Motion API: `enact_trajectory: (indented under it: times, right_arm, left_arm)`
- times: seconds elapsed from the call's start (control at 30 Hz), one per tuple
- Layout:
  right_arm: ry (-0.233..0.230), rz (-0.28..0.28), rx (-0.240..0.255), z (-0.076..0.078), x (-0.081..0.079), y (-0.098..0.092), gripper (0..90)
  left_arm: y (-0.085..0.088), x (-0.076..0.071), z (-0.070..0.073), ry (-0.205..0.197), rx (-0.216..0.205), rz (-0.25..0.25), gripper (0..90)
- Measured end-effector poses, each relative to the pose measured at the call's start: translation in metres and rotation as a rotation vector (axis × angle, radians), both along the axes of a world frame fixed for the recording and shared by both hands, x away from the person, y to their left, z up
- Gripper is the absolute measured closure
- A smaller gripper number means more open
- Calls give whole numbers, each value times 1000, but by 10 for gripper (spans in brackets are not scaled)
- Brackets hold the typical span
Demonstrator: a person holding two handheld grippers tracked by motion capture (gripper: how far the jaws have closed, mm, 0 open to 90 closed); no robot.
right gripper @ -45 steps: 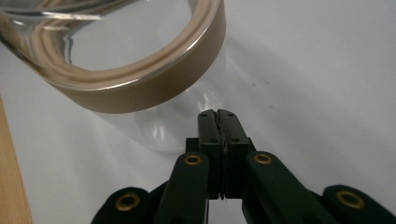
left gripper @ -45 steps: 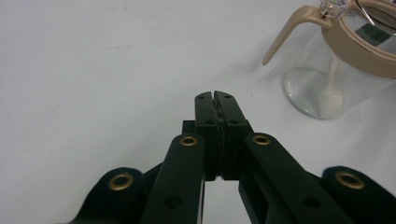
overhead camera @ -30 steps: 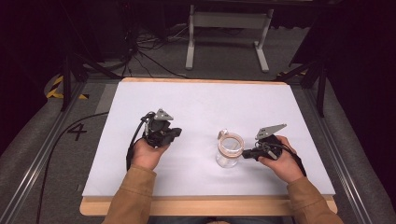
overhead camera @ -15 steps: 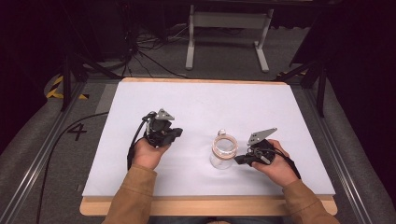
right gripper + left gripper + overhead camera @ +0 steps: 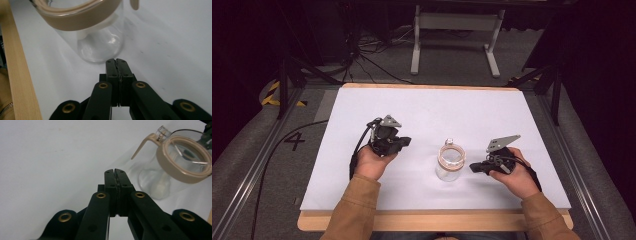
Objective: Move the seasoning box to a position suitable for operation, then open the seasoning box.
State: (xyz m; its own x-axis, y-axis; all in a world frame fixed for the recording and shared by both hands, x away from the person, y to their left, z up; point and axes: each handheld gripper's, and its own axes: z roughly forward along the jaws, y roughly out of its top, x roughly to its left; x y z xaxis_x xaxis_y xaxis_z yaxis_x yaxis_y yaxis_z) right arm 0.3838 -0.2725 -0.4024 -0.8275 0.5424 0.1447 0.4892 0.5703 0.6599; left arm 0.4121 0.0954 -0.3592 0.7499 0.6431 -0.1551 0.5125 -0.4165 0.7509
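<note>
Jar [image 5: 95,30] top beyond frame edge

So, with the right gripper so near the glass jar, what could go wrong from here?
1. The right gripper, jaws shut, sits low beside the glass jar; a push could slide or tip it.
2. The jar is clear glass, so a fall might crack it.
3. The tan lid has a protruding tab that a jaw could catch.

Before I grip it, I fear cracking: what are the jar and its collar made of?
The jar looks like clear glass, or possibly hard plastic: see-through, with glossy highlights. Its collar appears to be matte beige plastic or silicone, opaque and without shine.
</note>
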Motion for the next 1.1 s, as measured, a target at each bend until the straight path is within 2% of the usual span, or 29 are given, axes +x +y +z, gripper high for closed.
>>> enact_trajectory:
  times: [0.13,0.2,0.37,0.5,0.63,0.67,0.7,0.73,0.77,0.83,0.9,1.1]
  right_arm:
    - [-7,-37,16,4,-2,-12,900]
    - [-10,-54,17,4,-5,-18,900]
    - [-9,-74,9,3,-13,-25,900]
    - [-12,-90,11,3,-19,-30,900]
    - [-17,-104,12,1,-23,-34,900]
    - [-17,-107,12,1,-25,-33,900]
    - [-20,-102,11,0,-26,-33,900]
    - [-16,-101,10,0,-27,-31,900]
    - [-21,-96,8,-1,-29,-29,900]
    - [-46,-80,17,-3,-32,-25,900]
    - [-55,-66,16,-6,-35,-19,900]
    - [-51,-42,11,-10,-39,-10,900]
  left_arm:
    - [-8,0,8,2,-4,-31,897]
    - [-15,-2,14,-39,14,-59,898]
    - [-30,-1,25,-61,-14,-108,898]
    - [-41,1,28,-117,-39,-123,897]
    - [-51,9,25,-97,-114,-150,895]
    - [-53,13,23,-83,-154,-177,846]
    - [-56,17,22,-61,-169,-211,846]
    - [-59,19,20,-50,-166,-224,857]
    - [-62,20,18,-72,-145,-232,885]
    - [-69,21,15,-95,-129,-243,897]
    - [-75,23,12,-99,-142,-245,899]
    - [-88,29,2,-84,-112,-255,900]
